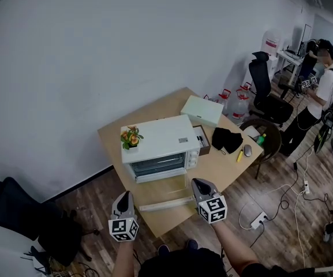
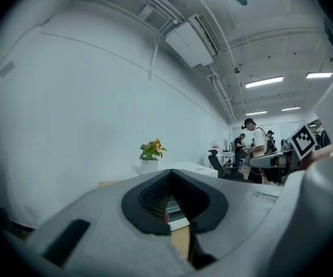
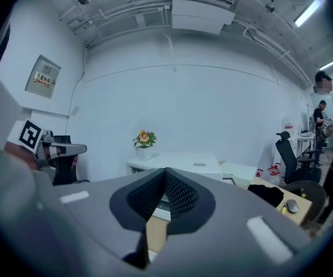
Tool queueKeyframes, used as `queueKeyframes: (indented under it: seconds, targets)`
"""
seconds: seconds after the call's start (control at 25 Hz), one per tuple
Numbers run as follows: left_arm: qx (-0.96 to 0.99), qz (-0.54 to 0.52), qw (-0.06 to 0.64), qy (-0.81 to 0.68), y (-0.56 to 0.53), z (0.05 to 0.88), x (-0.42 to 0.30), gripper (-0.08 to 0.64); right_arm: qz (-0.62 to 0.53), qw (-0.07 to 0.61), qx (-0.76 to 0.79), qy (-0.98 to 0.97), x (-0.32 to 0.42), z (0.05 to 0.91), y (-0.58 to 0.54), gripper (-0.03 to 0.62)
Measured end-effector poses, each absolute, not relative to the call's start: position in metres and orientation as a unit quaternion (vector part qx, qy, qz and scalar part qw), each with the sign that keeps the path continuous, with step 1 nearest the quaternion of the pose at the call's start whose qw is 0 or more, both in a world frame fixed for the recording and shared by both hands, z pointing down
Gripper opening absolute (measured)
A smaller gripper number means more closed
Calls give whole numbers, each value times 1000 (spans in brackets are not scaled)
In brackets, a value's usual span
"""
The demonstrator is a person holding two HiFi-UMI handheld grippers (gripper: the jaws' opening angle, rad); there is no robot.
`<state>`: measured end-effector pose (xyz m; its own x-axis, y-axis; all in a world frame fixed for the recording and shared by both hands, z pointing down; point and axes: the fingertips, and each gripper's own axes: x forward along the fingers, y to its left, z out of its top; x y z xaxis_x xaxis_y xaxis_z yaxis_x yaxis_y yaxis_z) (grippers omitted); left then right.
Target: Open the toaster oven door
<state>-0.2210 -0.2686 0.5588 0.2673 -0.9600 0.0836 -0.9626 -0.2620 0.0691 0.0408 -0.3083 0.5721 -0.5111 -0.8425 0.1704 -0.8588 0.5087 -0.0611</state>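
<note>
Near the front edge of the wooden table [image 1: 154,111], the head view shows the left gripper [image 1: 126,196] and the right gripper [image 1: 199,182] held apart, both pointing toward the white toaster oven [image 1: 160,138] at the table's middle. Its glass door appears folded down toward them, with the handle bar [image 1: 166,203] lying between the two grippers. A potted plant [image 1: 131,137] stands on the oven's top at its left corner, and a pale flat box [image 1: 202,109] lies to the far right of the oven.

Along the left gripper view, the jaws are pressed together with nothing between them, and the oven's front shows just past them.

Along the right gripper view, the jaws likewise meet, empty, with the oven straight ahead.
</note>
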Motion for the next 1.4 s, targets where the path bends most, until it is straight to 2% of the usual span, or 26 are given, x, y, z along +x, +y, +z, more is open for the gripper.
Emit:
queueKeyframes:
  seconds: [0.24, 1.4]
  targets:
    - [791, 3, 66, -608, -261, 567, -237, -2, 85, 70, 493, -863, 47, 588, -304, 12]
    - [801, 16, 114, -587, -266, 587, -217, -2, 132, 61, 482, -864, 51, 605, -312, 11]
